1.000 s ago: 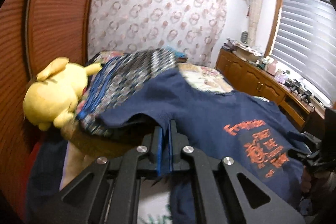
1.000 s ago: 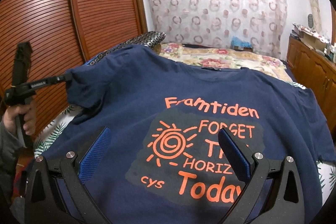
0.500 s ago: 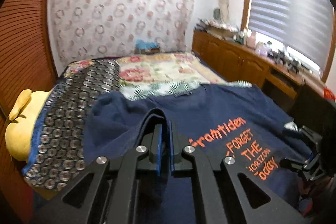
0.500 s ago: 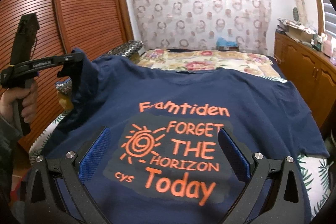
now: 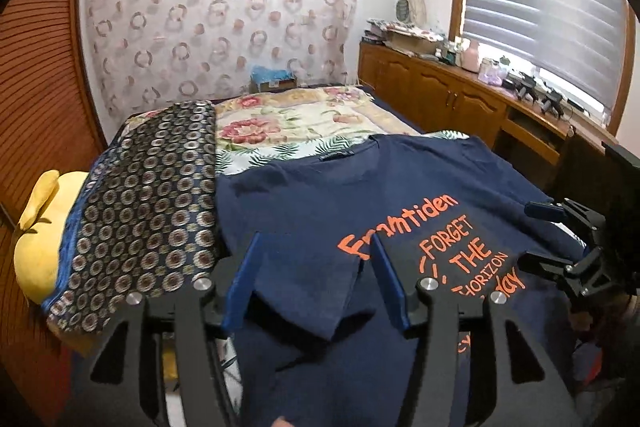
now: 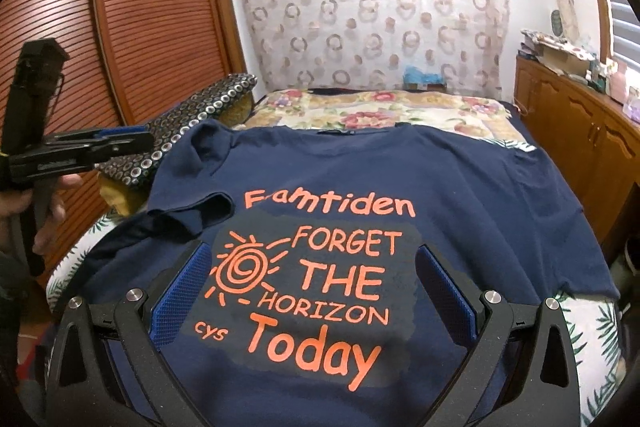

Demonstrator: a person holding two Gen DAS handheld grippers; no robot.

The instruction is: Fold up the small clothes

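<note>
- Navy t-shirt [image 6: 460,187] lies print-up on the bed [image 5: 320,115], collar toward the far end, orange lettering facing up.
- Left sleeve [image 5: 308,291] is folded in over the chest; its edge covers part of the first printed word, and it lies a bit crumpled, not flat.
- Left gripper [image 5: 316,279] hangs open just above that sleeve, blue pads spread to either side of it, holding nothing.
- Right gripper [image 6: 312,291] is also spread wide over the print at the lower chest, nothing between its pads; whether it touches the cloth I cannot tell.
- Right sleeve [image 6: 560,179] looks unfolded, lying out flat toward the cabinet side.
- Judged step: sleeve folds, first one placed, far from done.
- To do it well: flatten the folded sleeve before moving on, keep its fold line parallel to the shirt's side seam.
- For the other sleeve, pinch only the top layer near the cuff, lift low, lay it inward to match.
- Risk: dragging the whole shirt on the soft bedcover, or undoing the first fold.
- Patterned pillow [image 5: 148,211] and yellow plush toy [image 5: 36,247] sit just beside the shirt's left edge; keep the cloth off them.
</note>
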